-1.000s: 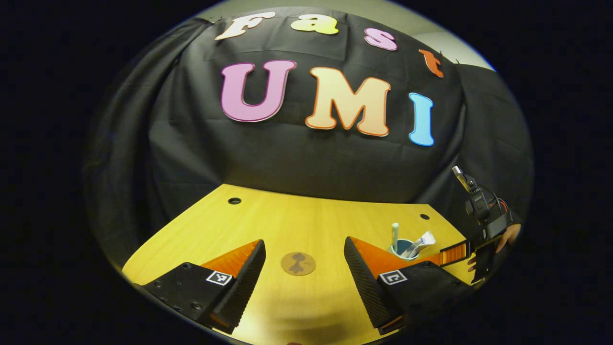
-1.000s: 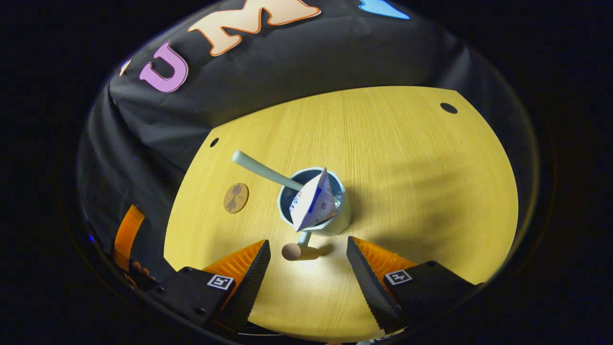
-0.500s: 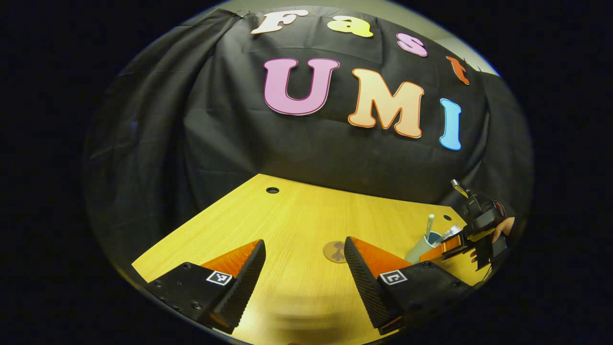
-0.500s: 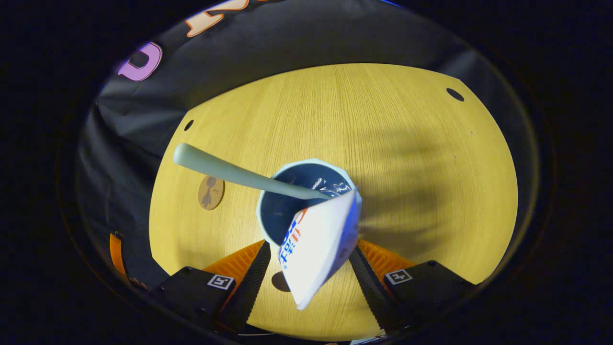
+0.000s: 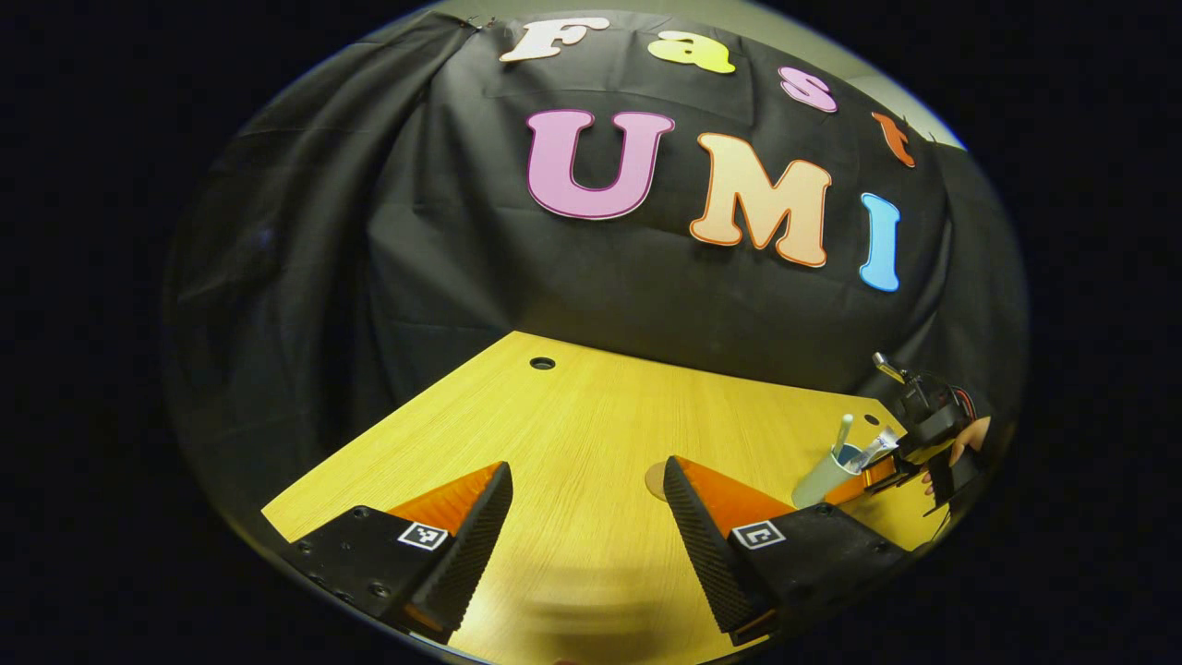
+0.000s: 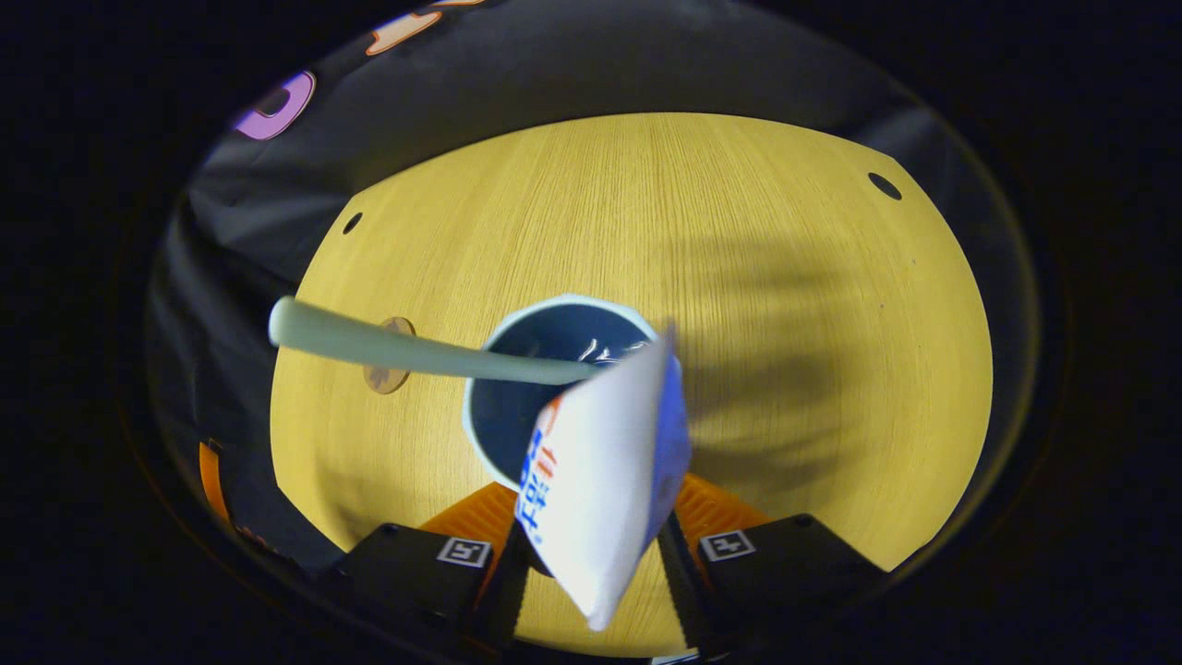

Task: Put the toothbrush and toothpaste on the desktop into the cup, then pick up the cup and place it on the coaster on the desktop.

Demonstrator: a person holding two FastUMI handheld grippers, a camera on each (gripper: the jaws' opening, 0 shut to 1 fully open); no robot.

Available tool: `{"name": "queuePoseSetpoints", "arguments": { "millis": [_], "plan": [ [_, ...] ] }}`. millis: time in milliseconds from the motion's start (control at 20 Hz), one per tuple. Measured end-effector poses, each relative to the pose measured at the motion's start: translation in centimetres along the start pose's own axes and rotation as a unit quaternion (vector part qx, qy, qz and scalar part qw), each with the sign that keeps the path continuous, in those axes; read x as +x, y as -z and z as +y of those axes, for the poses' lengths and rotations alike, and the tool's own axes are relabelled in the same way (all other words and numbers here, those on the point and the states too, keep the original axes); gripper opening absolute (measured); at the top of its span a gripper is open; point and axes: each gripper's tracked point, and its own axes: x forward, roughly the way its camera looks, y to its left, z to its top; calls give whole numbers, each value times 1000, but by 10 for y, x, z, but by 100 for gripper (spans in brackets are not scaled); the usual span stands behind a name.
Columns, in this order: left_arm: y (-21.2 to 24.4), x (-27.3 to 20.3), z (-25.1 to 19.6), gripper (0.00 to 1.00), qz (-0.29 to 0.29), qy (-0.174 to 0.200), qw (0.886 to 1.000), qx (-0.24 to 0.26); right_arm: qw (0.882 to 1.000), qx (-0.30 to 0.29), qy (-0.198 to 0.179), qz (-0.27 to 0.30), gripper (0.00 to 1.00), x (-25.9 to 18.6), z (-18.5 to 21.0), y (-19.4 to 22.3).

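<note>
The wooden table [image 6: 785, 305] carries a cup [image 6: 517, 369], which the right claw [image 6: 591, 563] grasps by its side, both fingers pressed against it. A toothpaste tube [image 6: 600, 480] and a toothbrush [image 6: 397, 344] lean out of the cup. The left claw [image 5: 586, 517] hangs released above the table, its finger partly covering the coaster [image 5: 654, 478].

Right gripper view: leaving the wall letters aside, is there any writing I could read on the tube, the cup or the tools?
Toothpaste tube: blue and orange print, too warped and blurred to read.
Square markers: black-and-white patterns, no words.
Cup: no writing visible.
</note>
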Motion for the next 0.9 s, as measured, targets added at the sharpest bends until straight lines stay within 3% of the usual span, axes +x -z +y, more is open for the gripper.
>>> {"name": "queuePoseSetpoints", "arguments": {
  "millis": [50, 100, 200, 250, 300, 400, 650, 700, 750, 900],
  "plan": [
    [1, 2, 0, 95, 1, 2, 1000, 1, 1000, -1, 1, 4, 57, -1, 1, 2],
    [0, 3, -1, 95, 3, 4, 1000, 1, 1000, -6, 3, 3, 36, -2, 2, 0],
    [1, 5, -1, 95, 5, 8, 1000, 0, 1000, -14, 7, 3, 40, 2, 4, 2],
    [1, 7, -2, 95, 6, 10, 1000, -1, 1000, -20, 8, 5, 34, 3, 3, 3],
    [1, 9, -2, 95, 6, 12, 1000, -1, 1000, -25, 12, -2, 37, -1, 2, 0],
    [1, 11, 0, 95, 6, 13, 1000, -1, 1000, -27, 6, -13, 22, 0, 8, -3],
    [0, 15, 8, 95, 8, 16, 1000, 1, 999, -40, -19, -18, 24, 0, 37, -2],
    [0, 15, 10, 95, 9, 16, 1000, 0, 999, -43, -25, -21, 19, 0, 46, -4],
    [0, 16, 13, 95, 9, 16, 1000, 1, 998, -45, -29, -24, 24, -2, 54, -6],
    [-1, 17, 23, 95, 10, 15, 1000, -4, 997, -52, -43, -29, 24, -3, 80, -14]
  ]
}}
